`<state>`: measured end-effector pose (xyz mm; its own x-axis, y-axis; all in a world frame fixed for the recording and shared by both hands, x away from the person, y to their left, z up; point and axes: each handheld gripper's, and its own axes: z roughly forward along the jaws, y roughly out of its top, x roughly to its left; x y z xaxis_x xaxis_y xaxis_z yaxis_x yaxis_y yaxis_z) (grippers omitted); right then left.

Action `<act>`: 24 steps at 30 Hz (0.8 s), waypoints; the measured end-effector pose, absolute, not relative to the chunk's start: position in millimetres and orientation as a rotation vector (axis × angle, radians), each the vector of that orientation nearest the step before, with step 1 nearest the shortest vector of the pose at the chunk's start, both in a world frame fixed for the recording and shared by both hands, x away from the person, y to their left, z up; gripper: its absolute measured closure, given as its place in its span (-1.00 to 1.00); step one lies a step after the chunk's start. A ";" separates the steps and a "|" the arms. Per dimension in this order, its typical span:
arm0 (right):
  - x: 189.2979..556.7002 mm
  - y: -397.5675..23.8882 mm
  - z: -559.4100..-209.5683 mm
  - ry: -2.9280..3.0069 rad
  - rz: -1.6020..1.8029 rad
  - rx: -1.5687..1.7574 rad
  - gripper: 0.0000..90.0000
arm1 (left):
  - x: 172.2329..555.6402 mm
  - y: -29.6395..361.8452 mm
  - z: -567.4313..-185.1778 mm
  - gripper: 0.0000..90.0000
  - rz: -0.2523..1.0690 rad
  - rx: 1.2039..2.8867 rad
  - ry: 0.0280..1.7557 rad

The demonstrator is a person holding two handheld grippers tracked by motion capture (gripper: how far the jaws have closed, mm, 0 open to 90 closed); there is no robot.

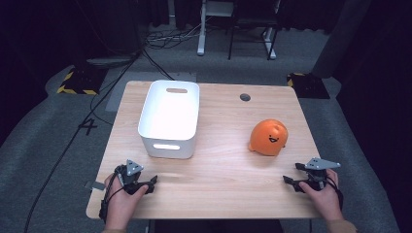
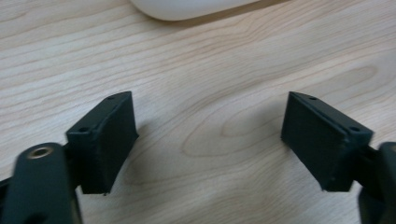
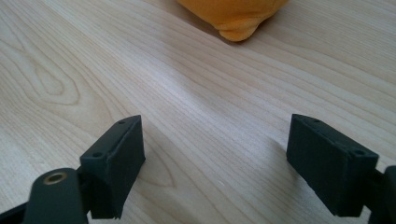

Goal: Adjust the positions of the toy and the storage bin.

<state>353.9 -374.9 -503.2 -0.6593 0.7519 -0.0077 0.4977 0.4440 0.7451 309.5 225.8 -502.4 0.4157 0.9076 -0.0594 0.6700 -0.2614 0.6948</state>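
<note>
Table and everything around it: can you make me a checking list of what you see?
Surface: wooden table, round grey hole near the far edge.
Job's things: white bin with handle slots, looks empty; orange smiley toy to its right, apart from it.
Clutter: nothing seen.
Grippers: left gripper and right gripper both open, holding nothing, low over the near edge.
Cables: black cables on the floor at far left.
Surroundings: grey carpet, yellow-black striped bases, white desk legs.

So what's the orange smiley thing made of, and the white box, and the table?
The orange toy looks like soft plush: matte, rounded, with a stitched-looking seam, though it could be foam. The box looks like smooth, slightly glossy plastic, with moulded handle slots. The table shows pale wood grain with knots; real wood or a printed laminate, I can't tell.
</note>
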 end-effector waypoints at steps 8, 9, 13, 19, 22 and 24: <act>353.9 -374.9 -503.3 2.363 1.052 1.065 -0.57 | 311.0 228.8 -484.7 -0.51 0.440 1.986 1.294; 353.8 -374.9 -503.3 2.362 1.052 1.067 -0.57 | 311.3 229.9 -480.5 -0.51 0.445 1.980 1.285; 353.9 -374.9 -503.2 2.363 1.052 1.066 -0.57 | 311.6 234.6 -468.9 -0.51 0.439 1.957 1.247; 353.9 -374.9 -503.3 2.362 1.052 1.066 -0.57 | 315.5 246.2 -446.8 -0.50 0.480 1.929 1.212; 353.9 -374.9 -503.3 2.363 1.052 1.066 -0.57 | 320.0 247.6 -437.8 -0.50 0.494 1.940 1.176; 353.9 -374.9 -503.3 2.363 1.052 1.066 -0.57 | 322.0 248.9 -432.4 -0.50 0.501 1.922 1.169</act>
<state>353.9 -374.9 -503.3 -0.6595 0.7516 -0.0068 0.4977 0.4435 0.7454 322.0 248.9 -432.4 0.4914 0.8678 -0.0740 0.5453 -0.2404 0.8030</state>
